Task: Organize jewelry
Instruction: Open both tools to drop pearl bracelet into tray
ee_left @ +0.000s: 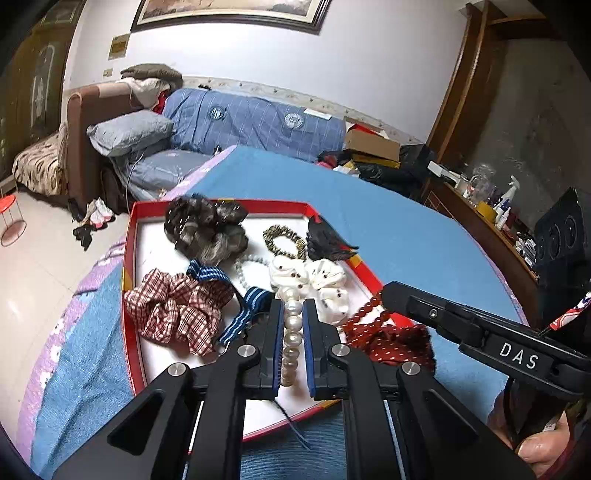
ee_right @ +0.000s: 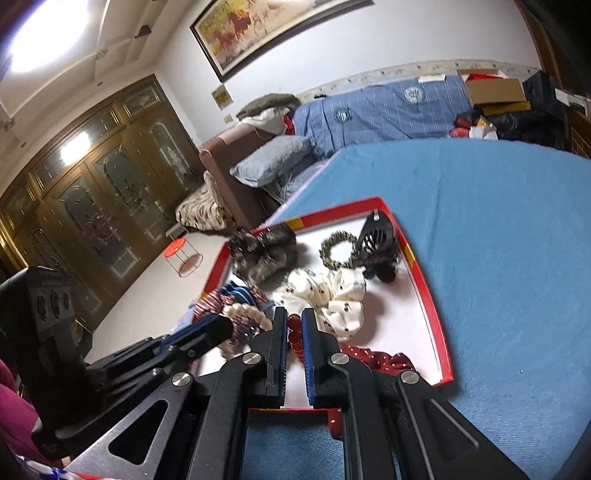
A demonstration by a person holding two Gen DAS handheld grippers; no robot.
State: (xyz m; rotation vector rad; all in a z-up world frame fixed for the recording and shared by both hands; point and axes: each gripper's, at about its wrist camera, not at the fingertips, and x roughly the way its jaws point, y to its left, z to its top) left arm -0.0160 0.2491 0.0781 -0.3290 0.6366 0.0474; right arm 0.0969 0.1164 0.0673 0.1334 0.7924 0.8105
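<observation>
A lived-in home room. Ahead of the left gripper point(ee_left: 293, 314), past the blue-covered tabletop point(ee_left: 388, 229), stand a brown sofa point(ee_left: 92, 107) with a grey pillow point(ee_left: 129, 131), a blue quilt point(ee_left: 255, 123) and a framed painting point(ee_left: 229, 14). Left of the right gripper point(ee_right: 294, 325) stand ornate glass-panelled doors point(ee_right: 96, 206).

glossy pearl strand point(ee_left: 290, 334) | matt cloth scrunchie point(ee_left: 177, 314) | tray point(ee_left: 129, 280) probably cardboard
</observation>
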